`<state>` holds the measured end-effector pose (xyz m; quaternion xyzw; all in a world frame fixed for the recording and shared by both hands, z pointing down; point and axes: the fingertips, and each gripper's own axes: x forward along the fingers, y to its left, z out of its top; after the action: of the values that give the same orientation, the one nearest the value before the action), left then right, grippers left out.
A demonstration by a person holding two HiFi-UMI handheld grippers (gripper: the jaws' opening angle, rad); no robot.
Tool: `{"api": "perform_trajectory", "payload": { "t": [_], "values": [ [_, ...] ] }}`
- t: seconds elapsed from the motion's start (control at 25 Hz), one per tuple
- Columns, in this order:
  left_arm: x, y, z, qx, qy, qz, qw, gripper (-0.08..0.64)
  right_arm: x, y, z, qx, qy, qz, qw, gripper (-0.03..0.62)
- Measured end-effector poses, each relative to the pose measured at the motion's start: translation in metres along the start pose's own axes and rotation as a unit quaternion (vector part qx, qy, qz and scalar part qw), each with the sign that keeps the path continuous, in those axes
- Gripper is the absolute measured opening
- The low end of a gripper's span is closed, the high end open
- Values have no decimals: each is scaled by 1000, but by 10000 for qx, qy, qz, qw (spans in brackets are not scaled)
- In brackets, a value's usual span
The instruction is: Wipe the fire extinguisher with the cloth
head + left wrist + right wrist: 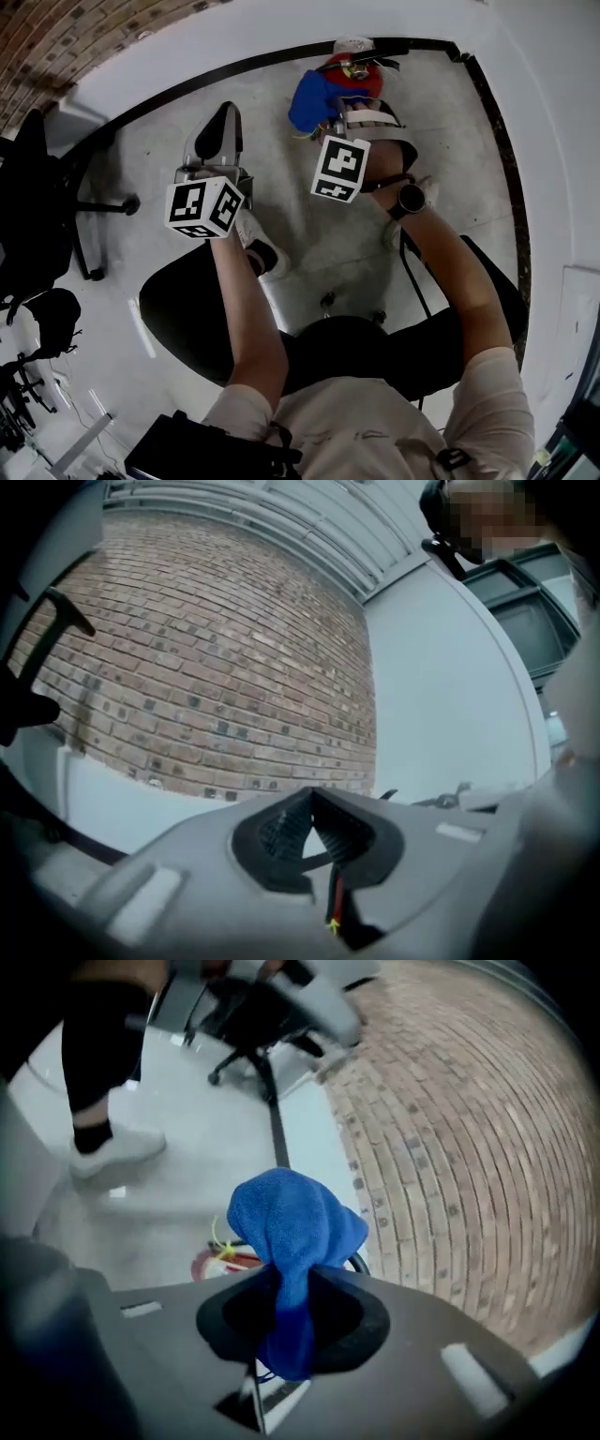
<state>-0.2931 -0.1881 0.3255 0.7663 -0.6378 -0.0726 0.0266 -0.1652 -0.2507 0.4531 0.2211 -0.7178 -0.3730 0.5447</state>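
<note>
The left claw (311,801) is pressed together on nothing, its tips aimed at the red-brown brick wall (206,658). In the head view it hangs over the bare grey floor (281,178), left of the work and well apart from it. To its right, the right claw (292,1283) pinches a bunched blue terry cloth (292,1218), whose free end puffs out past the tips. Just beyond that cloth, far and slightly right in the scene, the red metal fire extinguisher (361,77) stands on the floor by the far wall. It seems upright, so the head camera looks down its long axis onto the valve and handle. The cloth overlaps its left shoulder — touching or just short of it, I cannot tell. The right claw is plainly the nearer one. My reading is that the wipe calls for pressing forward and down along the cylinder's side — the left claw could steady it.
</note>
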Motion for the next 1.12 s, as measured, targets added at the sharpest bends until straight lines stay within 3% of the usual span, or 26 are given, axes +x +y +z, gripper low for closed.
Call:
{"api": "perform_trajectory", "payload": {
  "t": [0.08,0.16,0.24,0.36,0.52,0.64,0.84,1.04,1.12],
  "values": [
    [-8,10,4,-29,-46,30,10000,2,21,2,1,-1127,652,-317,9910,78],
    [-16,22,8,-52,-83,91,9999,2,40,3,2,-1989,1077,-524,9727,79],
    [-25,33,8,-73,-105,157,9998,2,54,10,4,-2579,1331,-516,9556,80],
    [-34,40,1,-21,-32,157,9999,2,75,38,-2,-3031,1503,-200,9408,80],
    [-43,41,-14,-38,66,115,9999,2,107,103,-22,-3286,1599,206,9306,79],
    [-49,44,-33,-9,243,-9,9997,2,134,160,-34,-3159,1575,449,9345,80],
    [-44,40,-70,-29,473,-247,9986,2,180,229,-46,-3101,1558,428,9369,81],
    [-26,32,-100,-28,805,-206,9965,2,219,285,-69,-2976,1573,920,9371,81],
    [-23,34,-108,-30,792,-186,9967,2,226,303,-90,-2722,1743,1321,9371,80]
  ]
}}
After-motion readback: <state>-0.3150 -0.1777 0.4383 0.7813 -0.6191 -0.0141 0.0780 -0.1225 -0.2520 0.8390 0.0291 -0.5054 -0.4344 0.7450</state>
